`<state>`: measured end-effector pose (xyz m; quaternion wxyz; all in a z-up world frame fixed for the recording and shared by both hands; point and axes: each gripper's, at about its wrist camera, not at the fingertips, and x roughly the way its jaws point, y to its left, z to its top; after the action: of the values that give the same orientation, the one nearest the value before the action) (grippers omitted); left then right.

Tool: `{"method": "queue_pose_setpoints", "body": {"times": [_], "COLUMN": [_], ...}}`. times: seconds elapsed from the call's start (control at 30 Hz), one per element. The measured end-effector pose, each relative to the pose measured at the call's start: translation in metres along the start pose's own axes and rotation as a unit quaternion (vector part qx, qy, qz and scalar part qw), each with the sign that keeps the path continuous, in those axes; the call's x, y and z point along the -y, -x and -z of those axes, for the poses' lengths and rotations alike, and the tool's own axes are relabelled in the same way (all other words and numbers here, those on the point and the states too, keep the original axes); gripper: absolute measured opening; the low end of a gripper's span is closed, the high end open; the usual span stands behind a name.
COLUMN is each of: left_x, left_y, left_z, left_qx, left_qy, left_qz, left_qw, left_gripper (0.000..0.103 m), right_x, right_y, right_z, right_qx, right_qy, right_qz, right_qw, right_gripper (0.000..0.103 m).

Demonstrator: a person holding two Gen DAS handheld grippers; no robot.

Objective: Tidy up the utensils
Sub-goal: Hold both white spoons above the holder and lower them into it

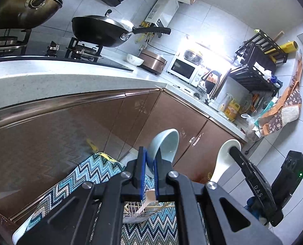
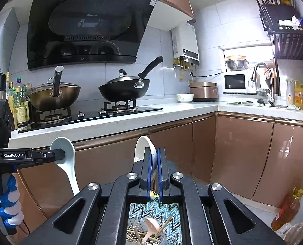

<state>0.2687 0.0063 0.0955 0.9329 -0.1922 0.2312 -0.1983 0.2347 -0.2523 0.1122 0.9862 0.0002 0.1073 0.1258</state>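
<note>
My left gripper [image 1: 150, 159] is shut on a pale blue ceramic spoon [image 1: 167, 143], bowl up; it also shows in the right wrist view [image 2: 66, 159]. My right gripper [image 2: 154, 159] is shut on a white ceramic spoon [image 2: 142, 147], bowl up; it shows in the left wrist view [image 1: 223, 159] too. Both are held in the air in front of the brown cabinets. Below them a wire rack [image 2: 135, 232] holds a pink spoon [image 2: 151, 227] and wooden utensils on a zigzag cloth [image 1: 86, 173].
A white counter [image 2: 131, 120] carries a gas hob with a black wok [image 2: 125, 89] and a bronze pan [image 2: 53, 96]. A sink and tap [image 2: 263, 81] stand at the right. An oil bottle [image 2: 286, 210] stands on the floor.
</note>
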Motion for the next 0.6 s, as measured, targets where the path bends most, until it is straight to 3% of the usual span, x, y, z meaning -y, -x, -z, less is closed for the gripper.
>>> {"method": "queue_pose_setpoints", "body": {"times": [0.6], "left_x": [-0.004], "left_y": [-0.024], "left_z": [0.006], "left_qx": [0.007], "left_qy": [-0.009], "left_qz": [-0.024], "left_qw": [0.9996], "left_gripper": [0.006], "right_x": [0.003], "right_y": [-0.013], "right_z": [0.006], "right_qx": [0.018], "right_qy": [0.013], "right_qz": [0.018], "right_qw": [1.000], "right_gripper": [0.005]}}
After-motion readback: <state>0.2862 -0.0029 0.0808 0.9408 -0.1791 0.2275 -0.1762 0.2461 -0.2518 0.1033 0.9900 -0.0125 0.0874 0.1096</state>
